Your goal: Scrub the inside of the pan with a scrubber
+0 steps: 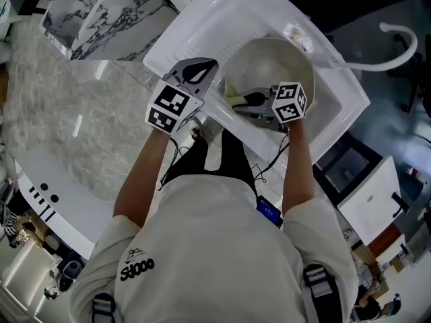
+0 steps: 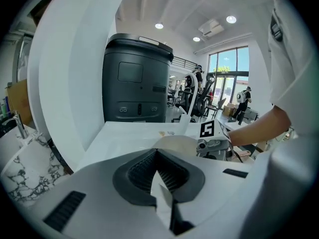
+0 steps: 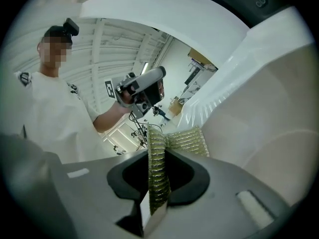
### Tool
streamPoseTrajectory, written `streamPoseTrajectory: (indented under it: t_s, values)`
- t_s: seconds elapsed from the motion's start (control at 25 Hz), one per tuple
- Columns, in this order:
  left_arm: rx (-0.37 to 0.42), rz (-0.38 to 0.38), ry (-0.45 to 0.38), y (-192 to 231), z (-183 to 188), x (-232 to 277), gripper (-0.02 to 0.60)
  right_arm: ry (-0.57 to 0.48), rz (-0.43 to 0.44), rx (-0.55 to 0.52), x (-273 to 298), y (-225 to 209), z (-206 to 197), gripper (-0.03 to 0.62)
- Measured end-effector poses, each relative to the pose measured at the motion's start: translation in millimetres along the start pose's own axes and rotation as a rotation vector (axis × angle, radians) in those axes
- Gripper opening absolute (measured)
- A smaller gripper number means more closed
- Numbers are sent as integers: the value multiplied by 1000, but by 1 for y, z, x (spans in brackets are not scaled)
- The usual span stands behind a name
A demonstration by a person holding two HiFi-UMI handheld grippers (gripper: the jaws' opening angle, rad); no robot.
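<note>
Mock kitchen in open lab hall: white sink (image 1: pixel 202 19), marble counter (image 1: pixel 81 106), office chairs (image 2: pixel 192 96).

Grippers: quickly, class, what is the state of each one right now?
Left gripper: shut, nothing visible between its jaws.
Right gripper: shut on the yellow-green woven scrubber pad.

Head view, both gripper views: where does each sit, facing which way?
Head view: on the head, looking down at the pan; arms, shoulders, left hand-held gripper, right hand-held gripper.
Left gripper view: at the sink, facing across the pan; own shut jaws, right forearm.
Right gripper view: inside the pan, facing the person; jaws clamping the scrubber.
Shared: each gripper view catches the opposite one.
</note>
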State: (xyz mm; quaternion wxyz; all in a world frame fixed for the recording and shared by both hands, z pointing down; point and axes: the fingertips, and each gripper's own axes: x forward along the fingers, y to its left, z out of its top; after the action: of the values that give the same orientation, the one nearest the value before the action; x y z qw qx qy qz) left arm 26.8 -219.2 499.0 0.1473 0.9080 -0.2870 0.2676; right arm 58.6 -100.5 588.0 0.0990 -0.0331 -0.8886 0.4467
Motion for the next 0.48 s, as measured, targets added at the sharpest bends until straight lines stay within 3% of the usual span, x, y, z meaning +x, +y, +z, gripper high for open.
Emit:
streamPoseTrajectory:
  t_s: [0.28, 0.48]
  values:
    - [-14, -4, 5, 1, -2, 2, 0, -23, 20, 56, -4, -4, 0, 83]
    - [-19, -6, 9, 1, -3, 4, 0, -35, -58, 91, -5, -22, -6, 83]
